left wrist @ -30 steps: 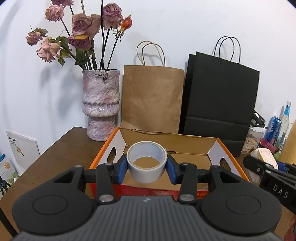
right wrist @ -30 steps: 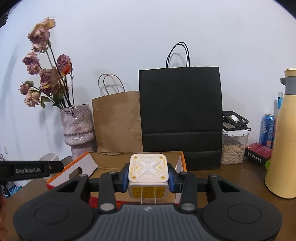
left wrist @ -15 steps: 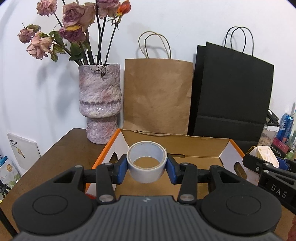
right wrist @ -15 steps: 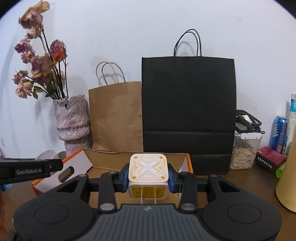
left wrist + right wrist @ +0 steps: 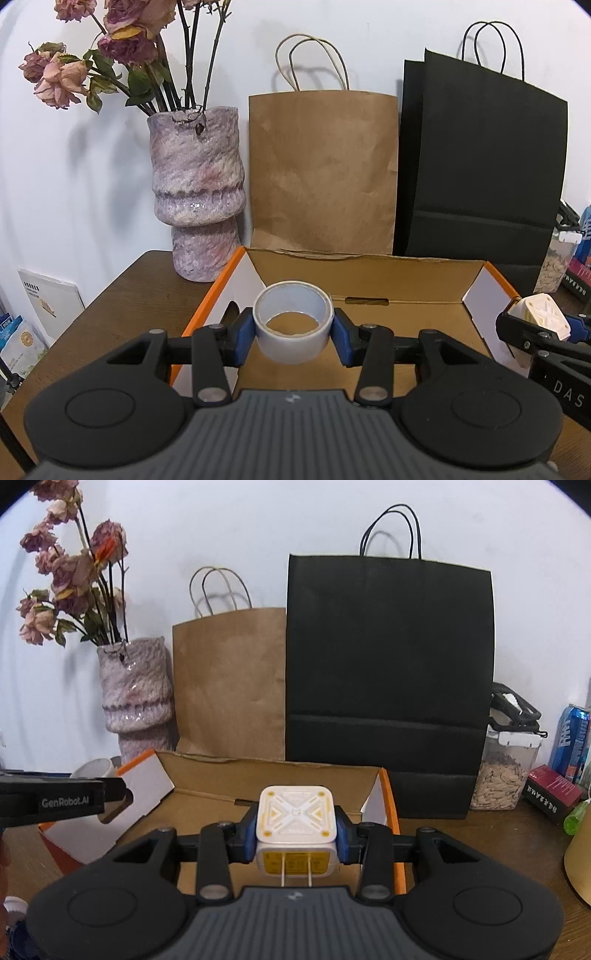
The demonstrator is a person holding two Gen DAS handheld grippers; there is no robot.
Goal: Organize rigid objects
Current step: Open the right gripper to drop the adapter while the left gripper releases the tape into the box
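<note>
Brown table (image 5: pixel 122 295): vase (image 5: pixel 197 192), orange box (image 5: pixel 369 280), bags (image 5: pixel 476 166).

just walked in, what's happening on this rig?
A person is tidying loose items into the open cardboard box on the table. The left gripper is shut on a roll of tape, the right gripper on a white and yellow plug adapter. Both are held over the box, neither item released yet. A vase and two paper bags stand behind it.
</note>
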